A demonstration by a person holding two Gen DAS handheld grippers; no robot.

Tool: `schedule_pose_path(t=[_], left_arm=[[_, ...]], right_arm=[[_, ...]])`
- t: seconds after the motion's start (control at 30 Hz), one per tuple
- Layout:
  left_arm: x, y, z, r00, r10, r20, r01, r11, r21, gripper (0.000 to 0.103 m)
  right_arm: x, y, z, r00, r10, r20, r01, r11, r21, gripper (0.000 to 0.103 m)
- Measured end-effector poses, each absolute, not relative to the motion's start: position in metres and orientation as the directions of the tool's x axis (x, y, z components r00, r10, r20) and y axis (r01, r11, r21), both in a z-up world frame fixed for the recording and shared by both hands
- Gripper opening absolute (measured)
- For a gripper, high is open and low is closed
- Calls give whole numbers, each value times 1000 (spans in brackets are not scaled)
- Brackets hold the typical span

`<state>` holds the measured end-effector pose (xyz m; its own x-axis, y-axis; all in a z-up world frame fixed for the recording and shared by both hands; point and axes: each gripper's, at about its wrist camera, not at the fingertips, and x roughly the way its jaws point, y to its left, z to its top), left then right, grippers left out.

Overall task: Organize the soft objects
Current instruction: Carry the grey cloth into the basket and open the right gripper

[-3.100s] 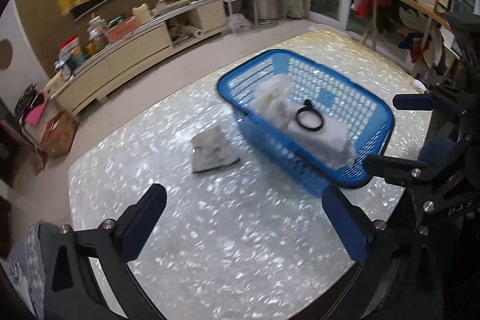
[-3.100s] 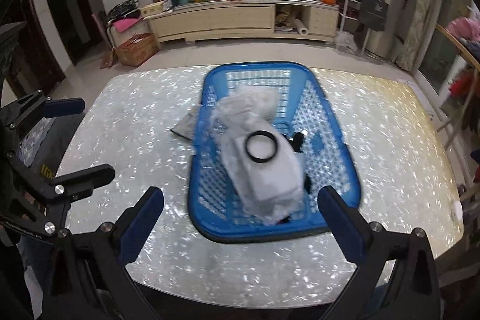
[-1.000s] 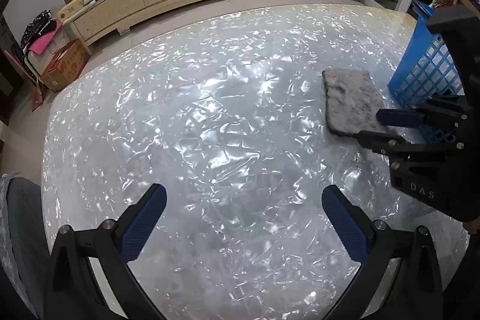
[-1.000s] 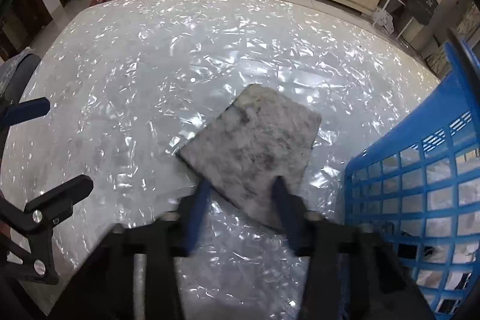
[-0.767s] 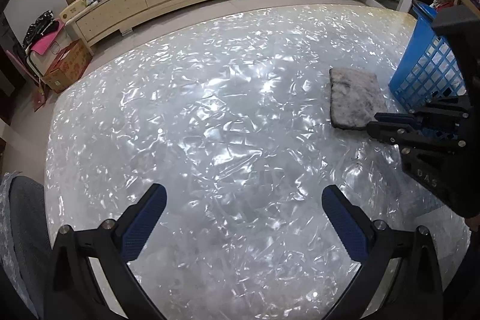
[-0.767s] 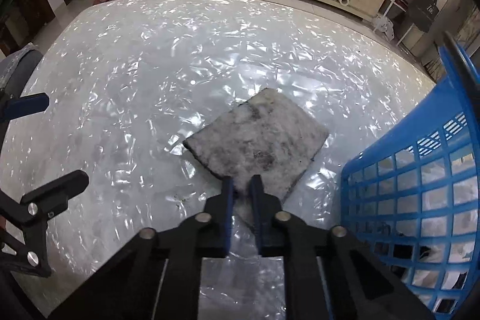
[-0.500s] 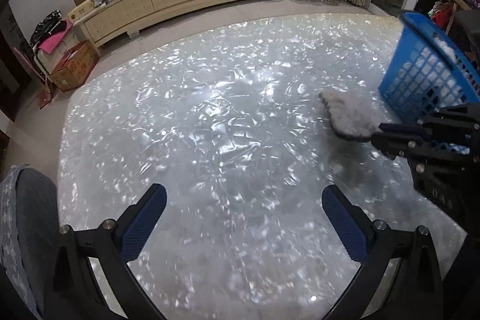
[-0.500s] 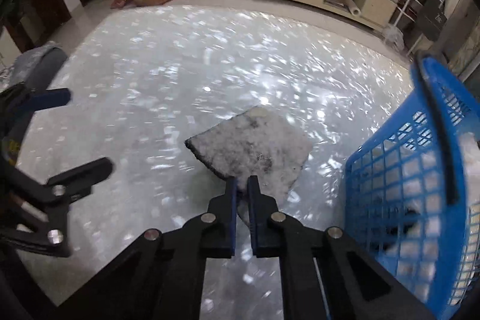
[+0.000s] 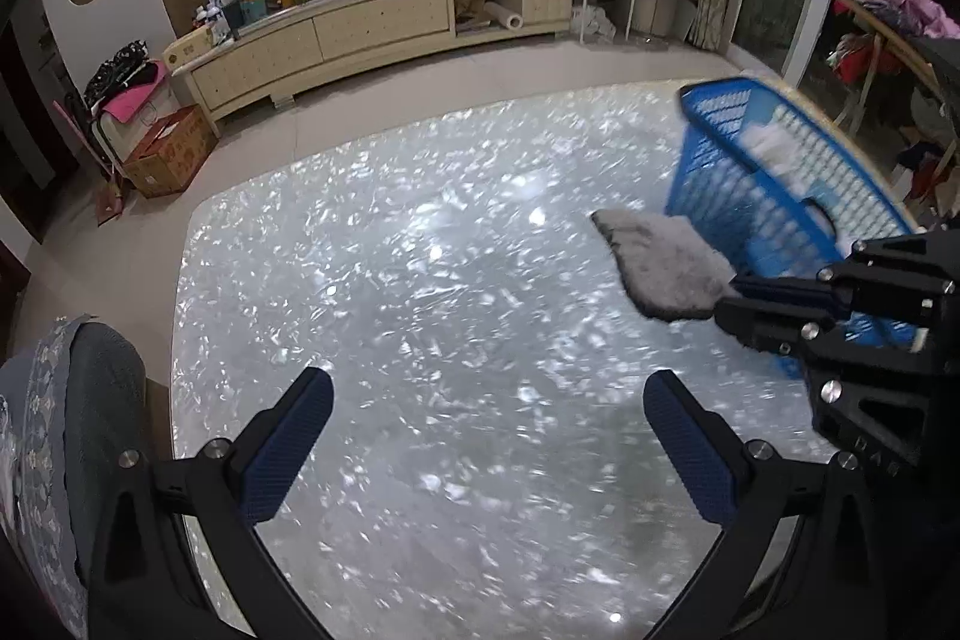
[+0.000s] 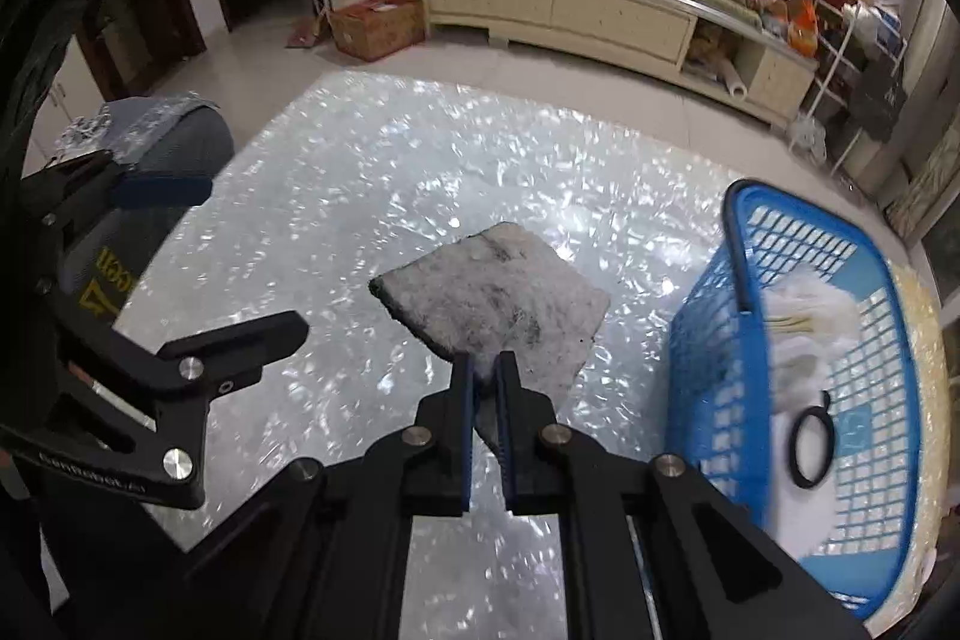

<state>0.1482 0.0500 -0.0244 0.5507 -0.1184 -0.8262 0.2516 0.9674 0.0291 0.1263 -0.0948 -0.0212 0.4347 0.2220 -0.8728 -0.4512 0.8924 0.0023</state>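
Observation:
My right gripper (image 10: pixel 486 370) is shut on the near edge of a flat grey fluffy cloth (image 10: pixel 492 298) and holds it lifted above the pearly white table (image 10: pixel 360 196). The same cloth (image 9: pixel 660 268) shows in the left wrist view, hanging from the right gripper (image 9: pixel 729 301) beside the blue basket (image 9: pixel 774 202). The blue plastic basket (image 10: pixel 714 370) stands at the right and holds white soft items (image 10: pixel 804 328) and a black ring (image 10: pixel 810 439). My left gripper (image 9: pixel 486 436) is open and empty over the table's near side.
A grey chair back (image 9: pixel 90 400) stands at the table's left edge. A long cream cabinet (image 9: pixel 360 34) with clutter runs along the far wall. A cardboard box (image 9: pixel 171 151) sits on the floor. A rack with clothes (image 9: pixel 888 4) stands at the far right.
My right gripper closed on the grey cloth's edge and has lifted it off the table. Both views have risen and tilted up, showing more of the room.

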Motion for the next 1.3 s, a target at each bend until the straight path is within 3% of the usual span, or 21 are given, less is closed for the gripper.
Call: schedule_pose_path(t=[0.3,0.67,1.03,1.3], left_arm=[[127,3,22,609,-142,-780,302,951,63,103],[136,-71,42,617,-234,-751,401,915,44,103],[166,-129,14,563,-267,-782,481,876,47,103],[185,-132,-16,515,-244,-822,481,876,41,103]], right_arm=[[109,-131,29,521,239,-820,-447,894,-23,6],[110,-202,48,599,150,-787,-347,934,-86,6],[122,-243,23,588,49,-807,-246,962,-121,6],[144,-250,-20,473,79,-878,-247,968,-46,6]])
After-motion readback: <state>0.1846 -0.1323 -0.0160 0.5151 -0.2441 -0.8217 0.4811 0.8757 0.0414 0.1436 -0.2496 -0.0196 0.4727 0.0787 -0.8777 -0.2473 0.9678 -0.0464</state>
